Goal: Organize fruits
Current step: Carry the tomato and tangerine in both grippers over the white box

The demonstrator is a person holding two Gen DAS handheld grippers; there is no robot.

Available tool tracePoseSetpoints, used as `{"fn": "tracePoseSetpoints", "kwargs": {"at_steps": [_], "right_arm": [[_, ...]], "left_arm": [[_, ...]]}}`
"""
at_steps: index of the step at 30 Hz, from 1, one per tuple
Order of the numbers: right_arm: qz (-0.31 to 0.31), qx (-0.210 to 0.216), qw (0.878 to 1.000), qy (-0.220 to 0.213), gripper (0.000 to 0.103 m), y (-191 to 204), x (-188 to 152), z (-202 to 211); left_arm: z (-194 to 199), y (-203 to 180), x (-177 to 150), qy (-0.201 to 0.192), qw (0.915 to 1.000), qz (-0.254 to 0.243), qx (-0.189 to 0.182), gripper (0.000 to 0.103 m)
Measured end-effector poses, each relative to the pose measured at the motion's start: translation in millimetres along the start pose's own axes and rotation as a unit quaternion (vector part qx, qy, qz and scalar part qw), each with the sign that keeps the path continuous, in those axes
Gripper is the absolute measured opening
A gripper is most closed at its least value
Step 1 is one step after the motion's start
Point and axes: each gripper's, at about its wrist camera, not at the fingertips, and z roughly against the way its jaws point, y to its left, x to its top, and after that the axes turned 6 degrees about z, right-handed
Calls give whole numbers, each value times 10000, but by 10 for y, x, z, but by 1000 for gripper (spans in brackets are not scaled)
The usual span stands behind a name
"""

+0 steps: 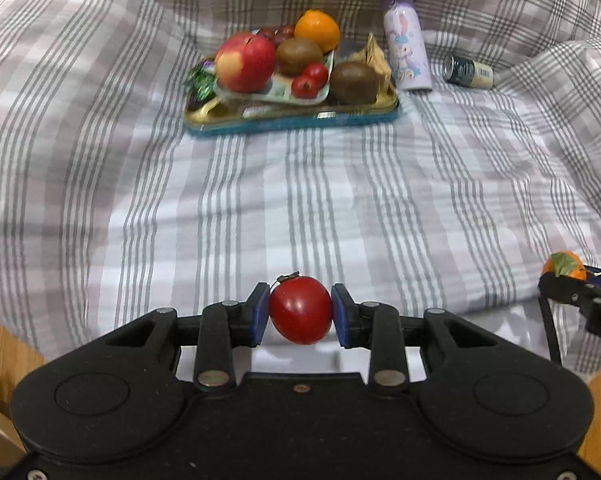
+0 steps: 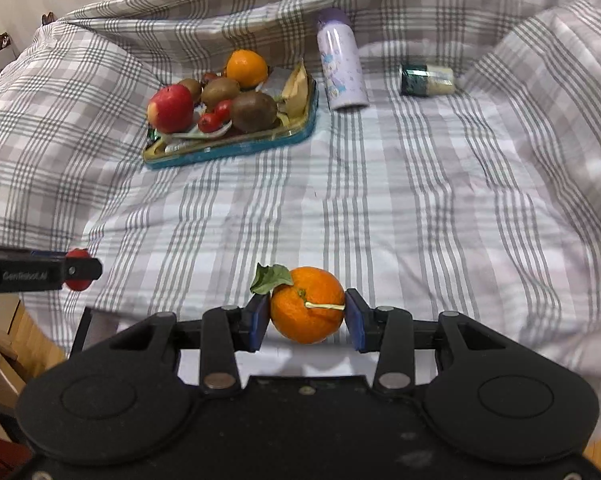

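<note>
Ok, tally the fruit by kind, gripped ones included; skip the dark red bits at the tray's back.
Apple: 1
Orange: 2
Kiwi: 3
Small red tomato: 3
Total: 9

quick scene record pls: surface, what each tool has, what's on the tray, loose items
surface: plaid bedsheet
left tool: shut on a red tomato
right tool: shut on a leafy tangerine
tray: blue-rimmed, far side of the sheet
on tray: apple, orange, kiwis, two small tomatoes, plate, wrappers
loose items: purple bottle beside the tray, small jar lying on its side further right
</note>
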Motion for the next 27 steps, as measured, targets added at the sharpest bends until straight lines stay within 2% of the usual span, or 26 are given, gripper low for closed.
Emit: {"fn": "tracePoseSetpoints", "kwargs": {"at_steps": [6,10,14,21,27], "right_arm": [[-242,-63,9991,347,42,-26,-389,56],[-455,-119,9969,627,42,-51,-620,-8],[-448,-255,9961,714,42,-16,-736,-70],[-127,-141,9983,557,42,189,-580,-181],[215,169,9981,547,42,511,-417,-386]], "left_arm": [[110,128,-366,33,9997,127,206,42],[100,206,-556,188,9991,290,238,42],[44,230,-696,340,9984,367,246,42],[19,124,-748,304,9989,333,160,42],[1,56,-785,361,9990,278,41,42]]}}
